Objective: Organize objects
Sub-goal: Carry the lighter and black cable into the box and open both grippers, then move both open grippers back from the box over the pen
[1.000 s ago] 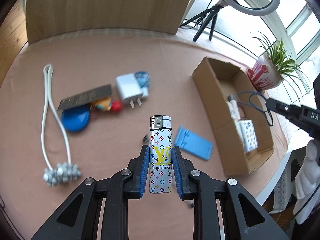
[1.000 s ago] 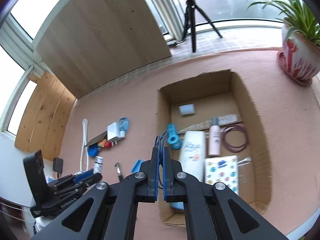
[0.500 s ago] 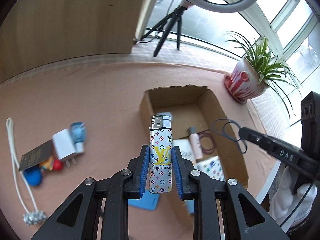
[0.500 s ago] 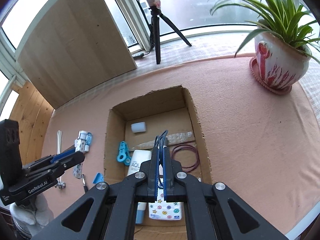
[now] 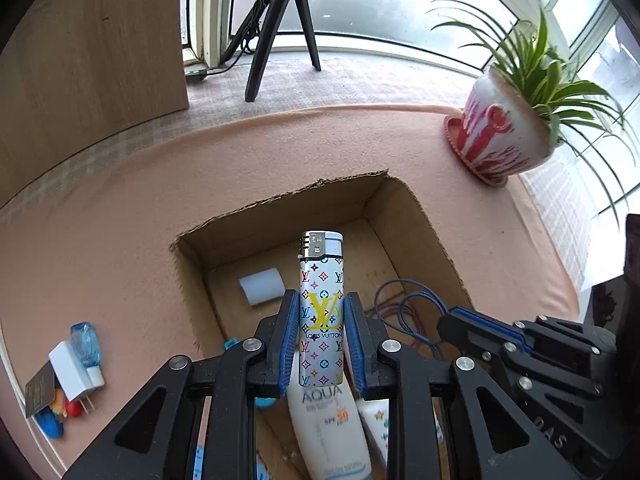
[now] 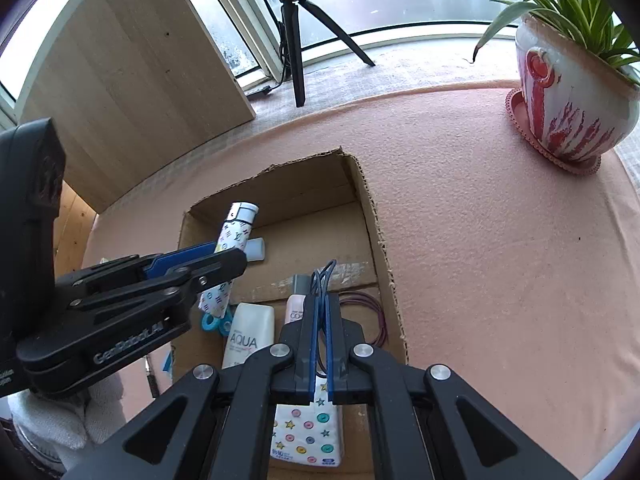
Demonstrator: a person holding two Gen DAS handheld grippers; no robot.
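A white lighter (image 5: 321, 312) printed with small coloured monograms and a large yellow logo, topped by a silver metal cap, stands upright in the left gripper (image 5: 321, 332), its blue-padded jaws clamped on the lighter's lower half. It hangs over the open cardboard box (image 5: 404, 216) on the pink-covered table (image 5: 120, 208). The right gripper (image 6: 319, 344) has its jaws pressed together on a thin dark blue hair tie (image 6: 322, 276), also above the box. Inside lie a white sunscreen tube (image 6: 248, 336), a star-patterned tissue pack (image 6: 308, 432), a purple loop (image 6: 372, 312) and a small white block (image 5: 262, 289). A white charger (image 5: 74, 368) sits outside on the table.
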